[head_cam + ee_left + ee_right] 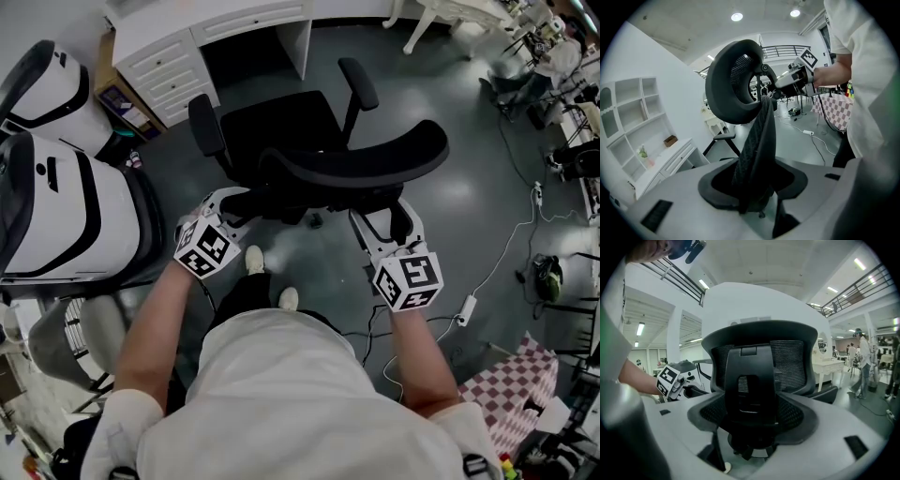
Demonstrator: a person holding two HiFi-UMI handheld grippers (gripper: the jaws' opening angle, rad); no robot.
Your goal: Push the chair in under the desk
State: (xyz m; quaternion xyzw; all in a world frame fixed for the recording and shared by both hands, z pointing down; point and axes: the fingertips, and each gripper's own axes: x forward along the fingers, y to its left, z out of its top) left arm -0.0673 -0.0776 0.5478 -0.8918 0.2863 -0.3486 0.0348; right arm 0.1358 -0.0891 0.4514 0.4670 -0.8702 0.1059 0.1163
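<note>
Two tools, both mine, meet the back of a black office chair. At left, my left tool has its jaws apart, with the side edge of the mesh backrest standing between them and a gap on either side. The chair's seat faces a white table beyond it, near the knee gap but not under it. At right, my right tool is open too, its jaws either side of the backrest's central spine.
</note>
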